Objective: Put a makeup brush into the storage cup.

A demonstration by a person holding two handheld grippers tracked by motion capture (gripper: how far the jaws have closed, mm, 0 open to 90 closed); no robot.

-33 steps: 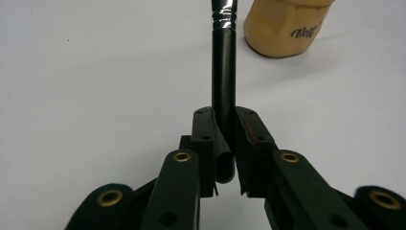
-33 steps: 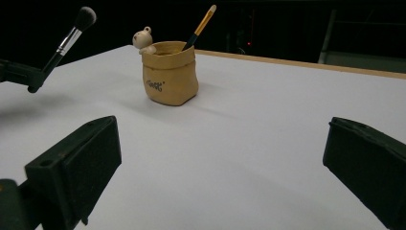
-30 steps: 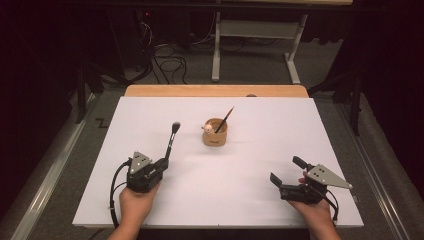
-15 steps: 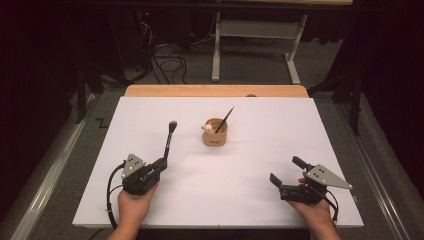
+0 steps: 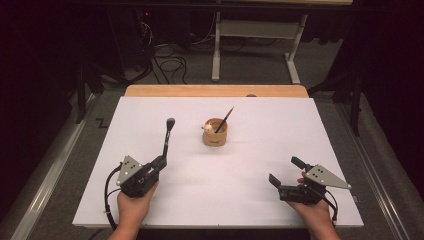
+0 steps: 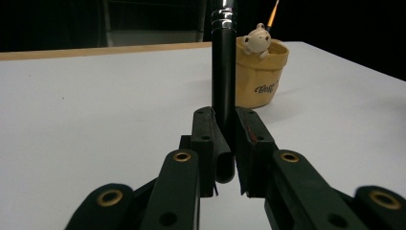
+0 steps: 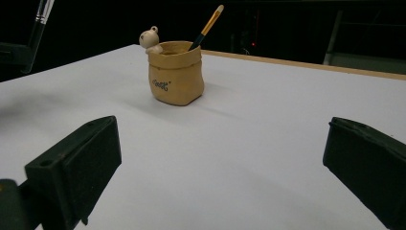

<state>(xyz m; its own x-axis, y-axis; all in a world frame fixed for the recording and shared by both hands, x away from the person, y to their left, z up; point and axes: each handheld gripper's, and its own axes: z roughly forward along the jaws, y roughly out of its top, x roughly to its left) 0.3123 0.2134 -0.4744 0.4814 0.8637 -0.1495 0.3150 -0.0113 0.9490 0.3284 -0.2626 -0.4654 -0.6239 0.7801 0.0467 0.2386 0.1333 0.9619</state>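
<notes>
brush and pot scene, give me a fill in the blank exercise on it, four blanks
1. The left gripper is shut on the handle of a black ____.
2. The tan pot has a small ____ figure on its rim.
3. The jaws of the right gripper stand ____, with nothing between them.
4. The thin brush with the yellow handle stands in the ____.

Missing words: brush; bear; open; pot

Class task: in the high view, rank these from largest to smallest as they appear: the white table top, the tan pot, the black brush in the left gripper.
1. white table top
2. black brush, longest after it
3. tan pot, shorter but wider
</notes>
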